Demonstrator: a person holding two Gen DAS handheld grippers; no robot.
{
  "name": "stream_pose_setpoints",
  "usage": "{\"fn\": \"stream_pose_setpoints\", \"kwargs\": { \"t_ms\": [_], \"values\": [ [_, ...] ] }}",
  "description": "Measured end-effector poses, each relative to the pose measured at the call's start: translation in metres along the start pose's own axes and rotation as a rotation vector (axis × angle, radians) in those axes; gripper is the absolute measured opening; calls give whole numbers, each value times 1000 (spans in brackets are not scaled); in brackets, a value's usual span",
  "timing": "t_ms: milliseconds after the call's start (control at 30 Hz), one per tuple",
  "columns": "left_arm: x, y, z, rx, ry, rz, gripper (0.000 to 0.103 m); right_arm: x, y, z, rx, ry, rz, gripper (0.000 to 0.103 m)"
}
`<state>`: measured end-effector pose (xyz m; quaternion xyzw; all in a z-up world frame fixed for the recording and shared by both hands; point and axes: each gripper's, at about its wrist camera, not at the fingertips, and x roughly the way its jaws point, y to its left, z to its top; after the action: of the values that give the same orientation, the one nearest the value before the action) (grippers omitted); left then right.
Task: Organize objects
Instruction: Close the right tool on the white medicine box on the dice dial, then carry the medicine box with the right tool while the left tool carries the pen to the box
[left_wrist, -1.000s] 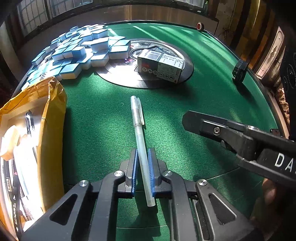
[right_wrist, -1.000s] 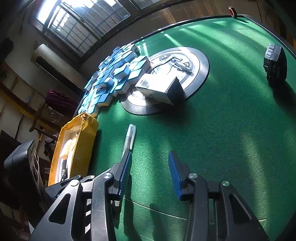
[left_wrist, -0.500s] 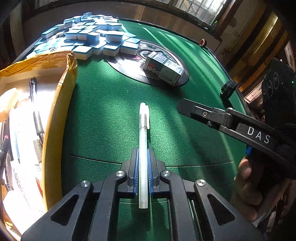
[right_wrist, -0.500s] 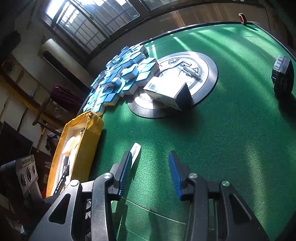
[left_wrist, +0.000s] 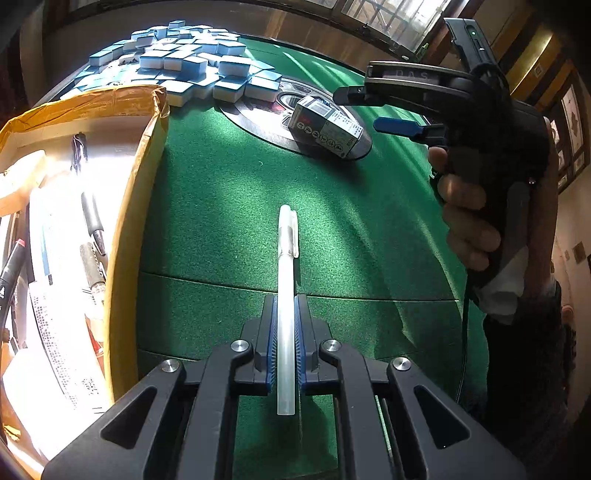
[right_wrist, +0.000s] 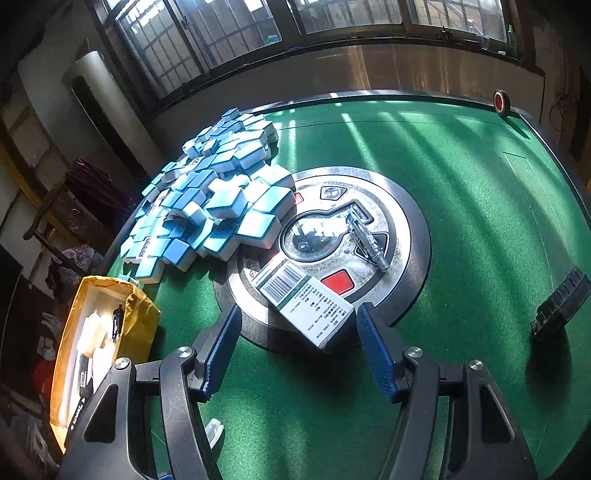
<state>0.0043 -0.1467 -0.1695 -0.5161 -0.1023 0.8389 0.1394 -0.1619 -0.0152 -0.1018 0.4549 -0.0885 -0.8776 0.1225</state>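
My left gripper is shut on a clear white pen, which sticks forward over the green felt table. An open yellow cardboard box with pens and papers lies just left of it. My right gripper has its jaws opening wide, above and in front of a small white printed carton on the table's round centre plate; the blue pads stand to either side of the carton without touching it. In the left wrist view the right gripper hovers over the same carton, held by a hand.
A heap of blue-and-white mahjong tiles covers the far left of the table. A metal clip-like piece lies on the centre plate. A black ridged knob sits at the right, a red round object at the far rim.
The right gripper moved away from the pen, forward to the carton, and its jaws spread wider. The left gripper kept the pen and drifted toward the yellow box.
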Motion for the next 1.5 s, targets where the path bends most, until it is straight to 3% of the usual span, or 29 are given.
{"fn": "stream_pose_setpoints", "kwargs": {
  "t_ms": [133, 267, 333, 400, 500, 700, 867, 1133, 1500],
  "values": [
    [0, 3, -2, -4, 12, -11, 7, 23, 6, 9, -41, 33, -13, 59],
    [1, 2, -2, 2, 19, 0, 7, 36, 18, 2, -114, 46, -100, 59],
    [2, 0, -2, 9, 21, 8, 7, 38, 22, -6, -124, 71, -92, 54],
    [4, -1, -3, 15, 26, 23, 7, 38, 24, -14, -130, 80, -94, 40],
    [7, -4, -5, 21, 42, 40, 7, 36, 25, -21, -140, 86, -134, 31],
    [7, -10, -8, 41, 33, 82, 7, 5, 18, -44, -53, 102, -64, 30],
    [11, -15, -2, 65, 37, 125, 7, -10, 10, -67, -1, 61, -27, 30],
    [20, -37, -5, 207, -19, 265, 7, -8, 1, -74, 53, 41, 15, 30],
    [7, -12, 15, 33, -38, 102, 7, -7, 11, -80, 40, 53, 37, 30]
  ]
}}
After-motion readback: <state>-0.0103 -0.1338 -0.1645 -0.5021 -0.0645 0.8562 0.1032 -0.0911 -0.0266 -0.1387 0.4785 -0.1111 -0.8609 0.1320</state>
